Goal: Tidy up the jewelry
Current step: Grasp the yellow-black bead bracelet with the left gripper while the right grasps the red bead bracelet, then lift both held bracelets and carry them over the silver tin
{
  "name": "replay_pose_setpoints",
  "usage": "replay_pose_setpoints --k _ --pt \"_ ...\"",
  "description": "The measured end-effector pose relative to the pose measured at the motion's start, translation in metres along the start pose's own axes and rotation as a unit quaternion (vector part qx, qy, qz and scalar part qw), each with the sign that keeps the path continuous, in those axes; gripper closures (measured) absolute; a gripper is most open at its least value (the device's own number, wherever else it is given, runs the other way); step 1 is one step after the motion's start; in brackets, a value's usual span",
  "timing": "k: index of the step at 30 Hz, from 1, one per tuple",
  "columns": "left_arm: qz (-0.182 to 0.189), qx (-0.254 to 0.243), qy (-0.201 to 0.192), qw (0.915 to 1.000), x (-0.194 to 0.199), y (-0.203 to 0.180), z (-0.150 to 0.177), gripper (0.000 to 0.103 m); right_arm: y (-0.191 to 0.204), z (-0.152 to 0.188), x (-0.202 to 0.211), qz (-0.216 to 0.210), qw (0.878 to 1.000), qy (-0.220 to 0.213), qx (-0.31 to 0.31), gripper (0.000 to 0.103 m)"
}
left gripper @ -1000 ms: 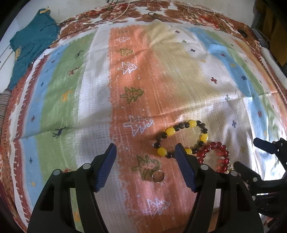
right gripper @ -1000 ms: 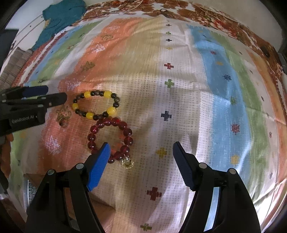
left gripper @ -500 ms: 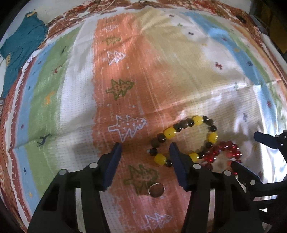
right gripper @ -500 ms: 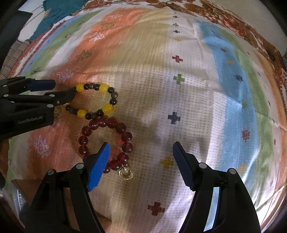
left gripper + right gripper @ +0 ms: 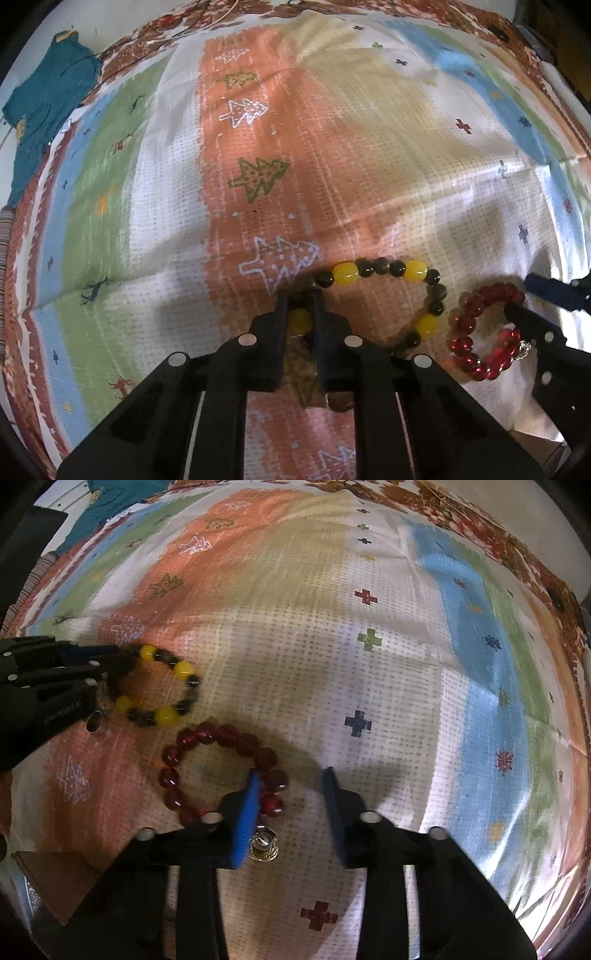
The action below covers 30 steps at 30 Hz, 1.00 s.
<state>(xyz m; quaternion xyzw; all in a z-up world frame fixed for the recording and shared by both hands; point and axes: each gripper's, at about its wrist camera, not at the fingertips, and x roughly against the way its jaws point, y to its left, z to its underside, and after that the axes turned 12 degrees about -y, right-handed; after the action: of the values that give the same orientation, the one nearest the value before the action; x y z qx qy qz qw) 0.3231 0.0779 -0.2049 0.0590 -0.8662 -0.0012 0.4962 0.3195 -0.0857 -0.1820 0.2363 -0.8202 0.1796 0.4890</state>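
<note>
The left hand-held gripper has just clenched on the yellow-and-black bead bracelet lying on the patterned cloth. The right hand-held gripper, closing, brackets the red bead bracelet's beads without a firm grasp yet; each should lift slowly, keeping the 2 bracelets apart.

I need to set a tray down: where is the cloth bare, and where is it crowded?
Free on the cloth: the blue and green stripes right of the red bracelet, and the orange and beige stripes beyond the yellow bracelet, right of the teal garment. Crowded: the near patch where both bracelets and the ring lie.
</note>
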Motion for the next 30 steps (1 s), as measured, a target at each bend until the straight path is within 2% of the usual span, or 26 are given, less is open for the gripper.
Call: replay_pose_setpoints --k 2,7,14,18,30 --pt "0.0 -0.002 0.001 1.0 0.001 0.0 0.0 0.091 -0.001 0.0 0.0 -0.008 1.0 -0.002 -0.001 0.087" --pt "0.002 0.006 0.0 1.0 0.01 0.004 0.0 0.091 -0.003 -0.005 0.006 -0.012 1.0 -0.015 -0.005 0.089" --pt "-0.01 0.004 -0.028 0.9996 0.042 0.001 -0.003 0.092 0.0 -0.016 0.033 -0.016 0.998 -0.057 -0.012 0.089" --pt "0.0 0.003 -0.039 0.9992 0.056 -0.002 -0.007 0.092 -0.003 -0.018 0.042 -0.024 0.997 -0.069 -0.022 0.089" --pt "0.045 0.043 -0.066 0.9959 0.088 0.003 -0.014 0.092 -0.011 -0.023 0.069 -0.031 0.993 -0.104 -0.037 0.089"
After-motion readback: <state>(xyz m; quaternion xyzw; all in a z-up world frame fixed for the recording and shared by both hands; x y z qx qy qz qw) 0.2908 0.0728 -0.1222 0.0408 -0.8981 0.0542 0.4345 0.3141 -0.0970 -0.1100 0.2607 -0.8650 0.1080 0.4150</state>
